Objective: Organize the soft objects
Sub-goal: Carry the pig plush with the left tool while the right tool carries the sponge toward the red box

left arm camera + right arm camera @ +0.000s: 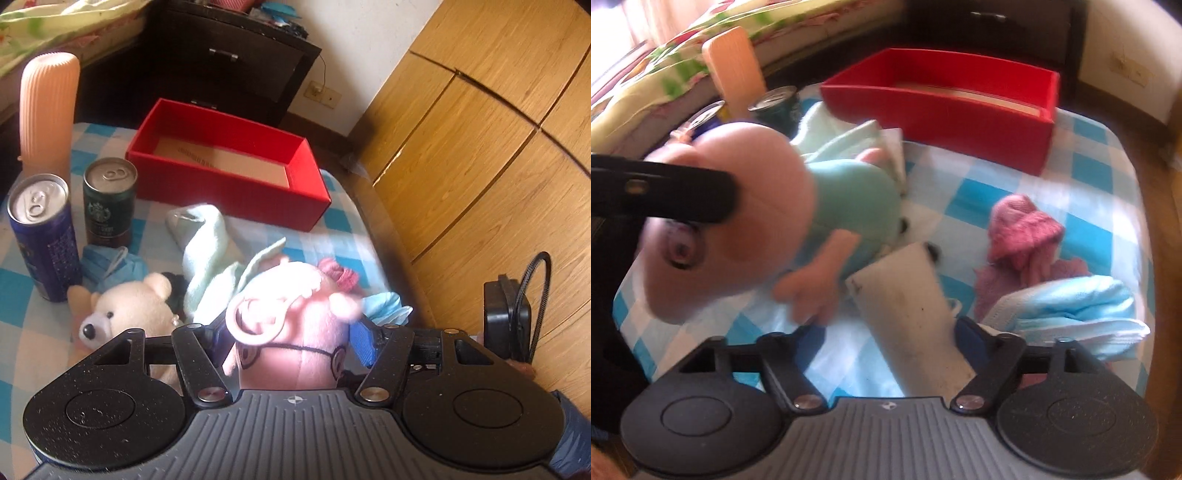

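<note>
Red box [236,184] holds only cardboard — left fingers [221,334] pinching pink pig plush [295,314]; right's spread

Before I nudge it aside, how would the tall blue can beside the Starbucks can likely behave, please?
The tall blue can is narrow and upright on soft checked cloth, so it would probably tip, then roll. Its pull-tab looks unopened, suggesting it is fairly heavy and rigid.

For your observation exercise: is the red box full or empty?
Empty: the red box shows only its bare cardboard floor; no soft objects lie inside.
</note>
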{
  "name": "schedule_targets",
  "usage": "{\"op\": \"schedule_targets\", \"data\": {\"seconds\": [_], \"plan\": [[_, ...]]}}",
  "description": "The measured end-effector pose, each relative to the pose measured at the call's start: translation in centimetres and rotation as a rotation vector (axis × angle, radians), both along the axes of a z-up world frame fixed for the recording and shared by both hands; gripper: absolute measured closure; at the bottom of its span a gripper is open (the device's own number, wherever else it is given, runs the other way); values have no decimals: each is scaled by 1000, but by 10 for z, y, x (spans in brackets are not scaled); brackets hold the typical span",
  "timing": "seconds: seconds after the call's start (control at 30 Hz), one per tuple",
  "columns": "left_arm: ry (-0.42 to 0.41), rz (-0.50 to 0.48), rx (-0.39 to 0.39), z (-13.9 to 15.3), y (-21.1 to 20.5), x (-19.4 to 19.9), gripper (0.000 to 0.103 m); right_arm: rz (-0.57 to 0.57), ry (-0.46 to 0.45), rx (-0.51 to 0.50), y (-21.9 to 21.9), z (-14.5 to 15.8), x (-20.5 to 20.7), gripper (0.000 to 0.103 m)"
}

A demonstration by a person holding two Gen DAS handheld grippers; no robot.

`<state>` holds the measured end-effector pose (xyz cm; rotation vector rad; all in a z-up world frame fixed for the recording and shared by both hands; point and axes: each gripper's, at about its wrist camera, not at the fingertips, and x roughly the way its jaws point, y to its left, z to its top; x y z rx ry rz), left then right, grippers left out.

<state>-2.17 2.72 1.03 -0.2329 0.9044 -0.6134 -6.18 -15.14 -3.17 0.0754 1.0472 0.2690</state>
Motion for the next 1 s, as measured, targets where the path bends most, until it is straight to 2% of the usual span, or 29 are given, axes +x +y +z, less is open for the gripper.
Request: {"op": "schedule_targets", "data": {"seconds": [0.03,0.13,0.27,0.3,0.43,0.6,0.73,1.0], "plan": [[2,7,-9,1,2,0,40,-24,17,30,-6,0,2,76],[13,17,-64,8,11,1,40,-89,51,115,-22,2,3,83],[-22,31,-70,20,14,-4,40,-134,77,156,-31,3,1,87],[-22,36,-78,20,16,-6,40,-147,92,191,-34,3,0,88],[-12,59,-104,25,20,-7,40,-179,119,351,-46,8,0,101],[-31,77,-122,33,19,-3,40,-190,73,420,-53,24,2,101],[-43,75,-132,38,16,1,40,-217,87,480,-58,26,2,102],[-80,82,-104,46,5,8,40,-235,-30,474,-61,54,7,103]]}}
